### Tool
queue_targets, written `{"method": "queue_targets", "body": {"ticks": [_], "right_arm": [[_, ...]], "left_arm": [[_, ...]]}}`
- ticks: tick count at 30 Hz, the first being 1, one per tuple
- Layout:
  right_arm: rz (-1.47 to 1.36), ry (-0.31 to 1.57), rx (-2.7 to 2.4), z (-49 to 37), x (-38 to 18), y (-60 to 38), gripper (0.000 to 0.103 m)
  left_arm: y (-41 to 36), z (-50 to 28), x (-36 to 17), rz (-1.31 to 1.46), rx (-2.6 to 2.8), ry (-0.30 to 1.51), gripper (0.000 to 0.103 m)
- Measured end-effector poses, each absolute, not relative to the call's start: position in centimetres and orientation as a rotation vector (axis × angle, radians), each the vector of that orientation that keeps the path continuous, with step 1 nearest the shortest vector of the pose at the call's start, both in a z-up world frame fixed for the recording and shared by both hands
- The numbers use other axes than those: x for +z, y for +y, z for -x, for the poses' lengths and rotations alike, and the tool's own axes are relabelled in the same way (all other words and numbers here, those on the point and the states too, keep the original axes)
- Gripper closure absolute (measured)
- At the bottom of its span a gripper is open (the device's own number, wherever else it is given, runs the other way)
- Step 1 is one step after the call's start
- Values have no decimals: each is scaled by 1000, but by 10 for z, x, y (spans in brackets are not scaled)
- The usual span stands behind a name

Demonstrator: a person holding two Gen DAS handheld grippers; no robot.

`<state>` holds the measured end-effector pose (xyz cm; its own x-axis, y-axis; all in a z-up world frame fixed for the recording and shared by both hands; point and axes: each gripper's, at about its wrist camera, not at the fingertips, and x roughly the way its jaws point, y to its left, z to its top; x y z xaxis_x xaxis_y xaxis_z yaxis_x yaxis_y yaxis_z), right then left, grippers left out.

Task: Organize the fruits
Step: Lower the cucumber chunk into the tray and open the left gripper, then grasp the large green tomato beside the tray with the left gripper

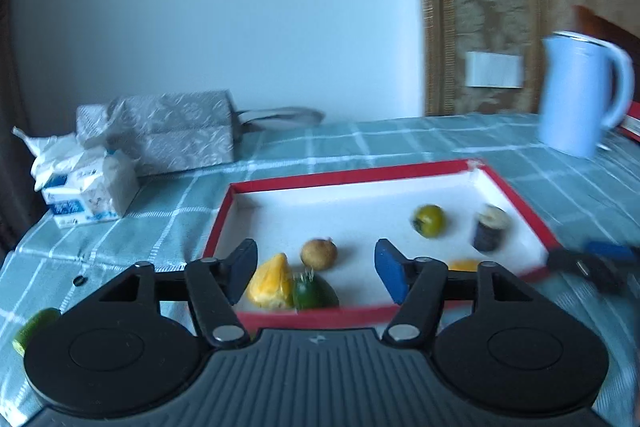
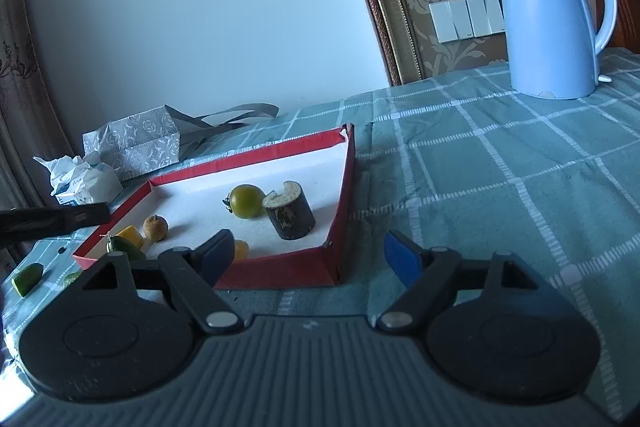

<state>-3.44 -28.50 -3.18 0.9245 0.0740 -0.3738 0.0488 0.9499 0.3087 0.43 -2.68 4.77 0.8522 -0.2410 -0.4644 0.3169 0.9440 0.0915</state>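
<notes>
A white tray with a red rim [image 1: 224, 223] lies on the checked cloth. In it are a green tomato [image 1: 429, 221], a dark cut cylinder [image 1: 490, 229], a brown round fruit [image 1: 319, 254], a yellow piece [image 1: 272, 283], a green piece [image 1: 314, 293] and an orange piece [image 1: 464, 264]. My left gripper [image 1: 316, 269] is open above the tray's near edge, its pads touching nothing. My right gripper [image 2: 310, 253] is open and empty in front of the tray's [image 2: 280, 147] near right corner. A green wedge [image 2: 27, 279] lies on the cloth left of the tray.
A light blue kettle [image 2: 548, 19] stands at the back right of the table. A tissue pack [image 1: 88, 195] and a grey patterned bag [image 1: 172, 131] sit at the back left. The table's left edge runs close to the tissue pack.
</notes>
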Motion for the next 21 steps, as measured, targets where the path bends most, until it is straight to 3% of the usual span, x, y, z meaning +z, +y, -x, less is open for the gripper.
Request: {"method": "queue_targets", "body": {"ticks": [13,15,21], "right_arm": [[-336,399,12,33,-34,-287,15],[-343,401,12,33,-34,-288,14],[-343,407,15,33,-34,-289,10]], "left_arm": [[6,42,12,-276,-374,511,38],[3,45,7,-285,-395,526,46],[-10,45,-3,-285,-453,549,48]]}}
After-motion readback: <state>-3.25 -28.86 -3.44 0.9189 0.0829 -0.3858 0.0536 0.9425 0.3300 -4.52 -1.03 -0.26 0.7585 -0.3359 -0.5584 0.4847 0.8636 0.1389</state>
